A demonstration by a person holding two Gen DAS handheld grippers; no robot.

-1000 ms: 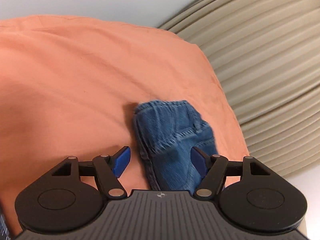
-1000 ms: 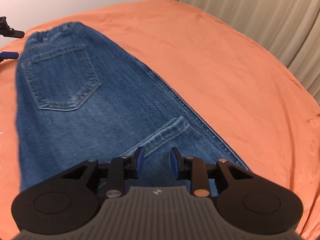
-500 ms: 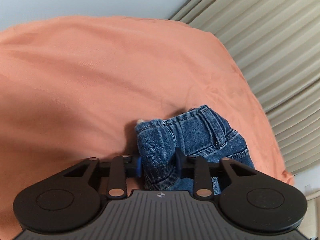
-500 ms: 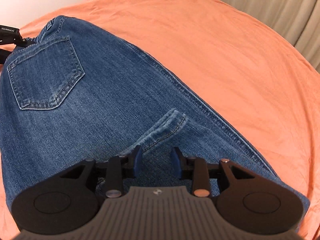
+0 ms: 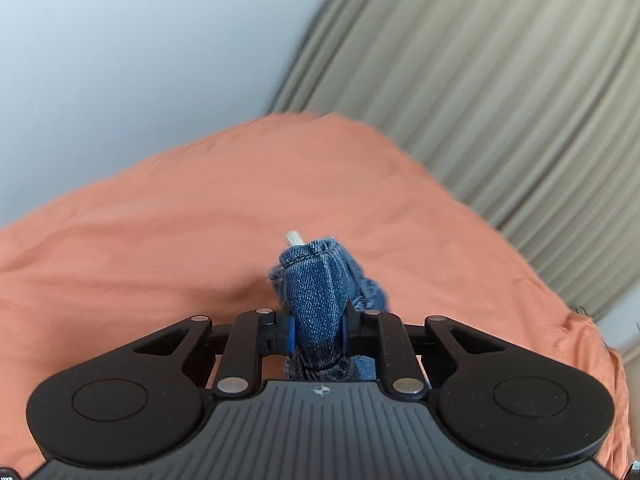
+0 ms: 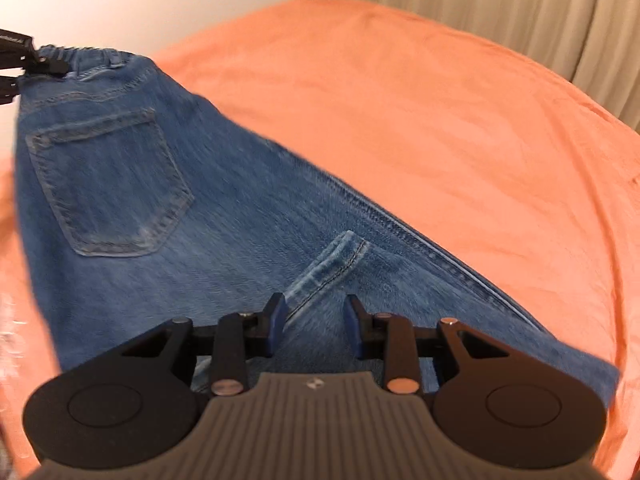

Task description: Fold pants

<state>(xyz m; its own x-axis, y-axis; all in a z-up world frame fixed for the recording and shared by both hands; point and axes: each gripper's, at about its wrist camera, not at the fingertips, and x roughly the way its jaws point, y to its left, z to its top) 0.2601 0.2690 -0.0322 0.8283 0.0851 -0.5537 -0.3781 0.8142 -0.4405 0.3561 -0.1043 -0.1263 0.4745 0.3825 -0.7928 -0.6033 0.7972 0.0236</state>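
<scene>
Orange bedsheet [image 6: 460, 128] covers the bed under everything, smooth but for faint creases. Nearest in the right wrist view, the right hand-held gripper [image 6: 315, 322] has its blue-padded fingers parted a moderate way over denim; whether they pinch any cloth cannot be told. Just beyond them a hemmed cuff [image 6: 332, 264] lies on the blue pants [image 6: 168, 240], which stretch away to the far left, back pocket [image 6: 108, 184] up. At the far-left waistband the left hand-held gripper [image 6: 24, 62] has hold of the cloth. In its own view, the left hand-held gripper [image 5: 318, 334] is clamped tight on a bunched fold of the pants [image 5: 316, 280]. Beyond the bed hang beige pleated curtains [image 5: 500, 80] and a pale wall [image 5: 120, 60].
</scene>
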